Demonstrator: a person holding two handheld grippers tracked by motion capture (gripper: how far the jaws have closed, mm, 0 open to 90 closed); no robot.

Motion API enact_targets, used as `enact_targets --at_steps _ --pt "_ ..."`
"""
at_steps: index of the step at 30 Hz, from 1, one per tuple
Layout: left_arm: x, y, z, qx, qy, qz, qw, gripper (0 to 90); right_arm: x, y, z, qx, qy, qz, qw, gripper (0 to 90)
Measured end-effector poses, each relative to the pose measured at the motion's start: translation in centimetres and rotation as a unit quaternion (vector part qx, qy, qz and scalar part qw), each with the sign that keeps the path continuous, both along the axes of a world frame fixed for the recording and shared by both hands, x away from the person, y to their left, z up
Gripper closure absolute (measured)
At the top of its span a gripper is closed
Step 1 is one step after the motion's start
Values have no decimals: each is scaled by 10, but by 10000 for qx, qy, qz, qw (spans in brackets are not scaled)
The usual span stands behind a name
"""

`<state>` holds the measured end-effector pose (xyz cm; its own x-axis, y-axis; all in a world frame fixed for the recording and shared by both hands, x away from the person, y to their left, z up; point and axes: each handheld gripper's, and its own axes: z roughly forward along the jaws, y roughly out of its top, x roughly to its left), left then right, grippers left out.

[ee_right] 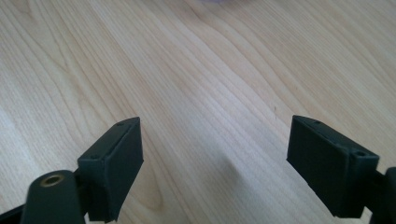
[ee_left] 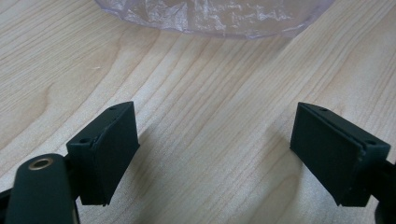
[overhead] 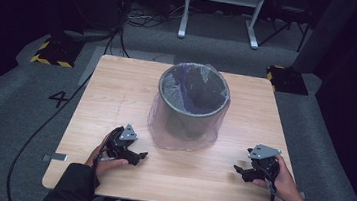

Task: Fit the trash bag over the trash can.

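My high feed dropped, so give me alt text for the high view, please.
A dark waste bin lined with a clear plastic bag stands mid wooden table. Left gripper and right gripper, both open, rest near the table's front edge.

I am seeing the bin point(overhead: 194, 102) standing on the counter point(overhead: 117, 94), toward its far middle, with the bag point(overhead: 183, 136) draping over its sides. My left claw point(overhead: 141, 156) is sitting near-left of it, my right claw point(overhead: 237, 170) near-right, both well apart.
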<state>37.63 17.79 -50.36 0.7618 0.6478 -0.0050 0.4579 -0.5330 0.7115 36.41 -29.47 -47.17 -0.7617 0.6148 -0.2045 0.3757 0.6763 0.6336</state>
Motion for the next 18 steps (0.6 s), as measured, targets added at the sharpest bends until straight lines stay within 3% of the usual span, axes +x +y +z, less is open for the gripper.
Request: enact_targets --at_steps 6,18 --pt "0 0 0 -2 1 -2 10000 146 -4 -9 -9 118 46 -123 9998 183" --pt "0 0 0 -6 13 -11 10000 145 -12 -32 -23 582 122 -474 9971 184"
